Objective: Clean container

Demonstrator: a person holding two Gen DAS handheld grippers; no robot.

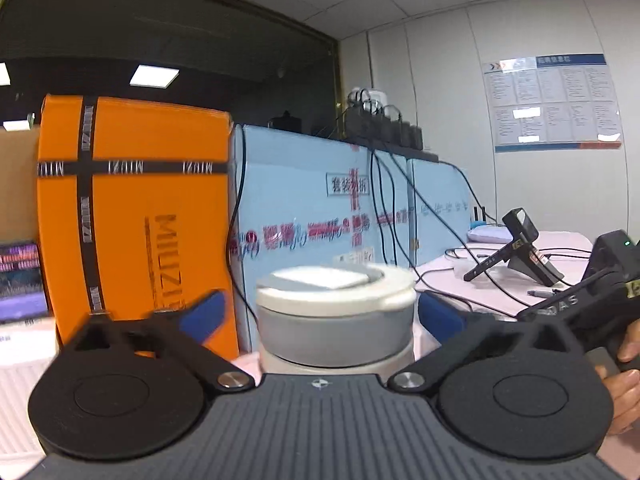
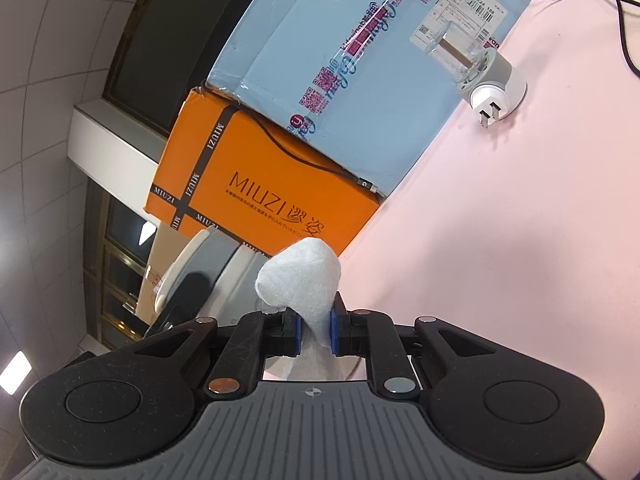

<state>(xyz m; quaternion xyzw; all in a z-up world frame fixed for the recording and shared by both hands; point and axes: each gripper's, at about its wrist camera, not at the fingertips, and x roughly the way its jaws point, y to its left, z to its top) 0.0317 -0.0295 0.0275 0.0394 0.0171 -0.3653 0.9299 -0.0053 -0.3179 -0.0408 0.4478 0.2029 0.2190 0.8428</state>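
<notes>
A round white and grey container [image 1: 335,316] with a white lid stands upright between the blue pads of my left gripper [image 1: 320,312]. The jaws are wide and I cannot see the pads touching its sides. My right gripper [image 2: 315,326] is shut on a white crumpled cloth [image 2: 301,280] that sticks out past the pads. In the tilted right wrist view the container [image 2: 200,276] is just left of the cloth. The right gripper [image 1: 572,304] also shows at the right edge of the left wrist view, held in a hand.
An orange MIUZI box [image 1: 132,216] and a light blue carton [image 1: 320,196] stand close behind the container on the pink table [image 2: 500,240]. A clear jar on a white plug base [image 2: 476,68] lies by the carton. Cables [image 1: 384,200], a pen and a black stand [image 1: 524,248] lie to the right.
</notes>
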